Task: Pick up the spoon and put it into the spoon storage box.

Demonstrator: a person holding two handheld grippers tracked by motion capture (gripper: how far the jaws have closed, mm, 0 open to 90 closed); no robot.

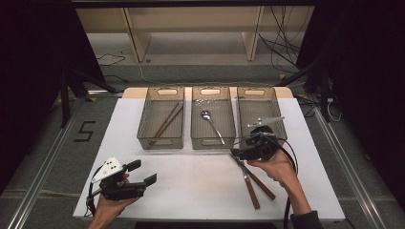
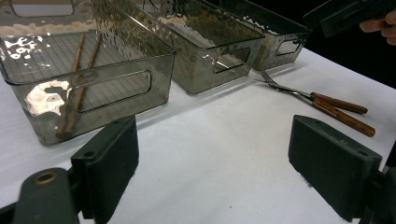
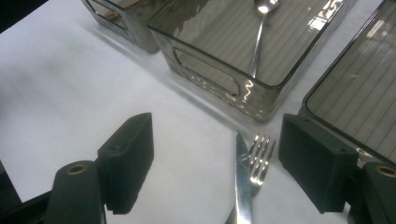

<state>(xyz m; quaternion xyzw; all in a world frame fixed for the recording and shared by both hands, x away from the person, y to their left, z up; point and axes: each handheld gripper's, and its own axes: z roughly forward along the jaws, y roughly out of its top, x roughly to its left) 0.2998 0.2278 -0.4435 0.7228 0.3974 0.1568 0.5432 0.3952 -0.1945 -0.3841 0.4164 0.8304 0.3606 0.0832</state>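
- Right under my right gripper [image 3: 215, 163], between its wide-open jaws, lie the fork [image 3: 260, 158] and the knife [image 3: 242, 186], tips toward twelve o'clock, side by side and touching.
- Seen from above, their wooden handles run back toward five o'clock across the table [image 1: 191, 186].
- Nothing is held or touched yet by the right gripper.
- My left gripper [image 1: 144, 172] sits far off at nine o'clock, spread open and empty, so the right does this pick.
- Just beyond stands the empty right bin [image 1: 279, 114].

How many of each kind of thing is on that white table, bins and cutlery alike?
Clear bins: 3
Chopsticks: 2, in the left bin
Spoon: 1, in the middle bin
Fork: 1, on the table
Knife: 1, beside the fork
Total: 8
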